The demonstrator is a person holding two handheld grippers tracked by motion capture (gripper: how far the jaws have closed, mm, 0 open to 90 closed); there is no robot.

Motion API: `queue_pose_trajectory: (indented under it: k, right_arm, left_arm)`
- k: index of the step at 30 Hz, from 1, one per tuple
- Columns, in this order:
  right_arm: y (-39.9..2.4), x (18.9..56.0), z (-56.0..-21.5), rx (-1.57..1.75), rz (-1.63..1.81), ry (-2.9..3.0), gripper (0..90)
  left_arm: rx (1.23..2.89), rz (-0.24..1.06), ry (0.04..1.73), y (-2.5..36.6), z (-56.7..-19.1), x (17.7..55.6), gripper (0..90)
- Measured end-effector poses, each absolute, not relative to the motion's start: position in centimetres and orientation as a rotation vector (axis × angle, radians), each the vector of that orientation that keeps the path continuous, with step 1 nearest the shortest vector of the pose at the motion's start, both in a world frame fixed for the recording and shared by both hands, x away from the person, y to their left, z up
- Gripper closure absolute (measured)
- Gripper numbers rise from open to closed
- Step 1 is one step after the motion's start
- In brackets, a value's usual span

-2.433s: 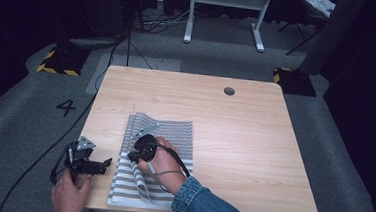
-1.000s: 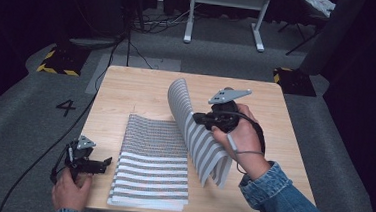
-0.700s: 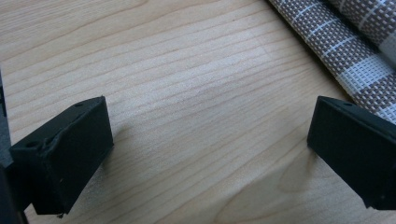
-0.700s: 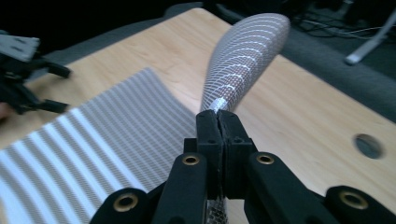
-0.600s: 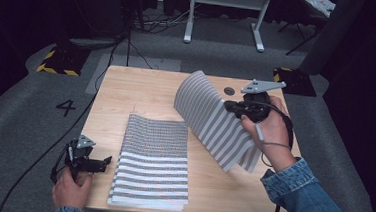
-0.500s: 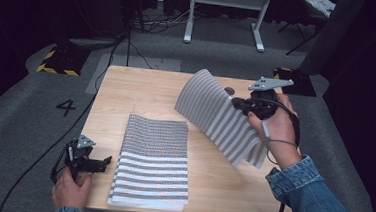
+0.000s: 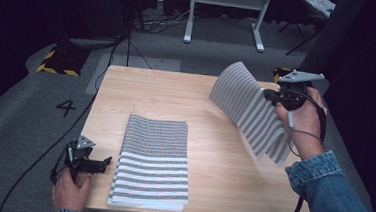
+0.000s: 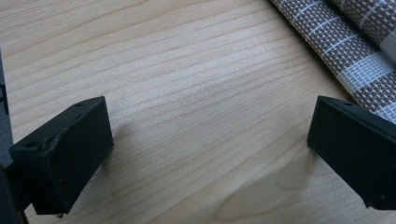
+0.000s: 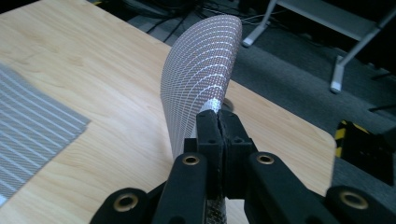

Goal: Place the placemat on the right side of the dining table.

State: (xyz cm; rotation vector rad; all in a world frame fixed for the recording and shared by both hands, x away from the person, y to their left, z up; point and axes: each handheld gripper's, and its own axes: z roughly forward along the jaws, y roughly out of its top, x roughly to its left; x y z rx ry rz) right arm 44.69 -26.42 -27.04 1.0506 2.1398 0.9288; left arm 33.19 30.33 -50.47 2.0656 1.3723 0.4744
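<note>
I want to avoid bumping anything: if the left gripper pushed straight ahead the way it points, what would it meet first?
Probably the stack of striped mats: the left gripper, jaws open, points across bare table toward the stack's near edge, though depth is unclear.

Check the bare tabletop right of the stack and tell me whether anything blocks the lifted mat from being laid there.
Nothing visible does. The right gripper holds the striped mat above the table, and the wood between it and the mat stack is bare. The left gripper sits open left of the stack.

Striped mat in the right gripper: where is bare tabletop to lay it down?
Bare wood lies right of the mat stack, under the lifted mat clamped by the right gripper, and along the table's far edge. Crowded: near-left, by the stack and open left gripper.
</note>
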Motion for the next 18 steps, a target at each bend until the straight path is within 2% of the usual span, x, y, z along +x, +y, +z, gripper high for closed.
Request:
queue_pose_trajectory:
  k: [18]
  right_arm:
    - [-33.5,46.1,-27.5,1.148,0.76,1.999,88.9]
  left_arm:
    - [2.062,0.477,1.378,30.3,-50.5,33.0,0.2]
